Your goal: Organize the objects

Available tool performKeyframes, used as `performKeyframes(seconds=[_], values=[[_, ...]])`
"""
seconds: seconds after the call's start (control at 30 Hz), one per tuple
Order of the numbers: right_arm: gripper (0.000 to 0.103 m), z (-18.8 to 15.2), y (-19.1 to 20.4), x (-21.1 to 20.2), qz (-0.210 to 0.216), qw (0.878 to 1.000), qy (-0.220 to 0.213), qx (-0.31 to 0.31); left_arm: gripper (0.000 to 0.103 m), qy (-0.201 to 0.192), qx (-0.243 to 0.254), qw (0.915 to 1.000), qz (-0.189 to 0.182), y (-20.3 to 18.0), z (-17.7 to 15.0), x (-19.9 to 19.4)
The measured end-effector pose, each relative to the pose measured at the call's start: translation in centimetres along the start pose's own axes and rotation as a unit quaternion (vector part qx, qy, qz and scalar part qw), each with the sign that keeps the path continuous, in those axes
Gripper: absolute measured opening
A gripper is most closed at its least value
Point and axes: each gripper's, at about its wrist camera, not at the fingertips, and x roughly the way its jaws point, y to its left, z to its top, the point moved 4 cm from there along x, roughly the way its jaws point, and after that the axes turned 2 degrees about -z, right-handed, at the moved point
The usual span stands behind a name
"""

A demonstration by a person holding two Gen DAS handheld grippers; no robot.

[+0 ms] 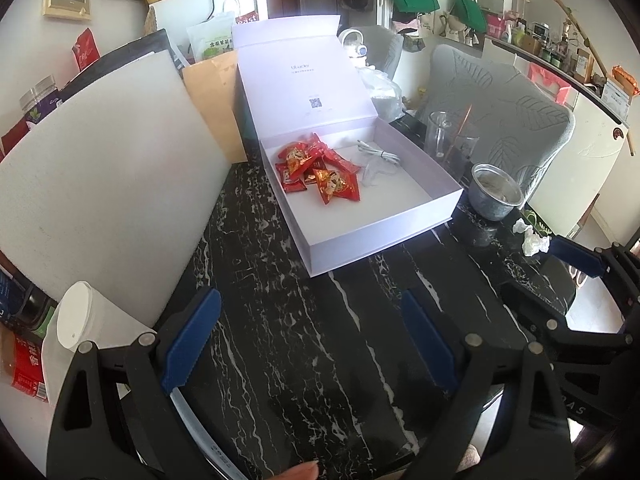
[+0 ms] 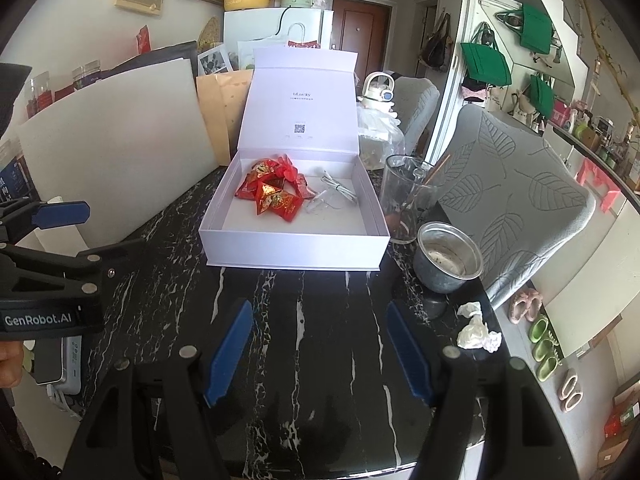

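Black stone with white lines is making up the surface [image 2: 320, 340]. A white box [image 2: 296, 252] is sitting on it with its lid [image 2: 302, 100] standing up at the back. Red packets [image 2: 276, 190] are lying in a pile inside the box, toward its left side. A white cable [image 2: 338, 190] is lying in the box just beside them, with what may be a clear wrapper next to it, though that part is hard to see.

The left claw [image 1: 312, 344] is hanging over the bare surface in front of the box. Its blue fingers [image 1: 192, 344] are standing wide apart and nothing is between them. The right claw [image 2: 318, 356] is also hanging over the bare surface, near the front of the box. Its fingers are apart too, and they are holding nothing. The two claws are side by side, and each one is showing at the edge of the other's view.

A metal pot [image 2: 448, 258] is sitting on the surface to the right of the box. A clear cup [image 2: 404, 200] is standing just behind the pot. Crumpled tissue [image 2: 478, 330] is lying near the right edge. A white board [image 2: 120, 152] is leaning up on the left side. A grey chair [image 2: 520, 200] is standing past the right edge.
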Motion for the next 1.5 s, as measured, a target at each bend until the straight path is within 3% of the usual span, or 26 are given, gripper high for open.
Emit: performKeyframes(seconds=[1.5], values=[[0.07, 0.16, -0.29, 0.55, 0.005, 1.0, 0.005, 0.001, 0.091, 0.018, 0.02, 0.9996, 0.002, -0.99, -0.09, 0.93]])
